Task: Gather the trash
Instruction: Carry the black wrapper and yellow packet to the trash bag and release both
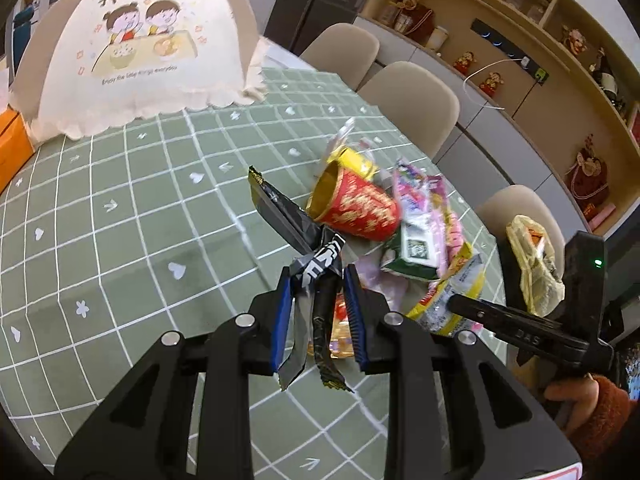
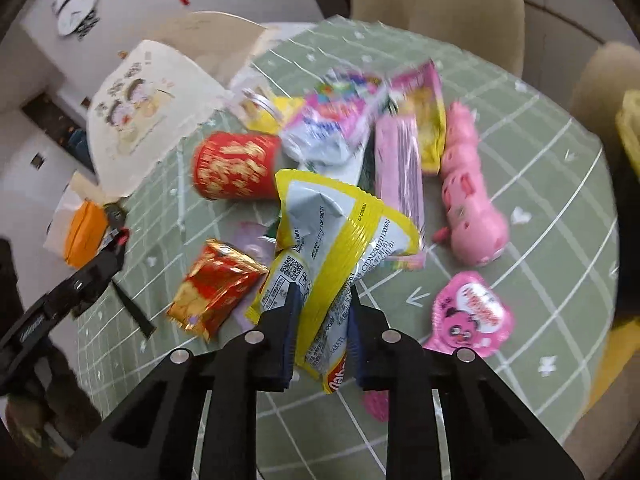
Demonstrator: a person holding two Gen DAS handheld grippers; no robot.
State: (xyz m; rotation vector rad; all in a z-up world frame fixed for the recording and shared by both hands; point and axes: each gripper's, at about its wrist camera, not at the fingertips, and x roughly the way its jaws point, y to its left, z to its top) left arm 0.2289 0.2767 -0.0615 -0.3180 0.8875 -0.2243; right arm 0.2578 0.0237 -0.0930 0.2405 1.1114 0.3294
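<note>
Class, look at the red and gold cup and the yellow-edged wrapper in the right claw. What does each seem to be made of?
Red and gold cup: probably coated paper, stiff walls, printed gold pattern, gold lining.
Yellow-edged wrapper: thin plastic film, likely glossy; it crumples and has crimped seams.

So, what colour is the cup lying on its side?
Red with gold patterning, gold inside: cup. Left wrist view shows it best.

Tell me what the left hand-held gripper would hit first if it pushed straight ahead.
The left hand-held gripper, shut on a black wrapper, would probably meet the red paper cup lying on its side on the table; depth is unclear.
</note>
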